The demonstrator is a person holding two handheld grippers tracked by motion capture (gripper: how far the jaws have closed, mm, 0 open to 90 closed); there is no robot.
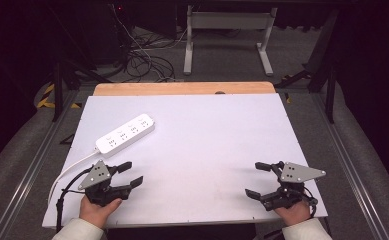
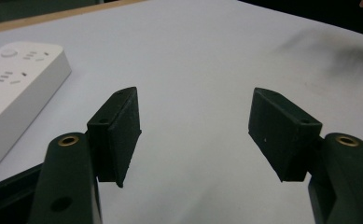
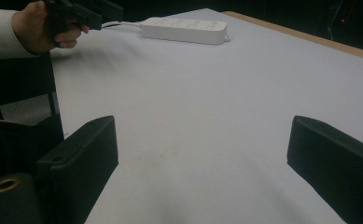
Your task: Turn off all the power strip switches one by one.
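Power strip [image 1: 125, 133] untouched near table [image 1: 207, 130] left edge | left gripper [image 1: 130, 174] nearest, jaws spread, empty | right gripper [image 1: 257, 180] jaws spread, empty | nothing grasped yet

A white board [image 1: 207, 150] covers a wooden tabletop [image 1: 182, 88]. Beyond it, tangled cables [image 1: 142, 57] lie on the grey floor beside a white desk frame [image 1: 229, 35].

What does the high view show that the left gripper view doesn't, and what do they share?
High view alone: both hands, the right gripper with jaws apart, the power strip's white cable, and the floor cables beyond the table. Left gripper view alone: the left gripper close up, its pads wide apart. Shared: the power strip and the white table.
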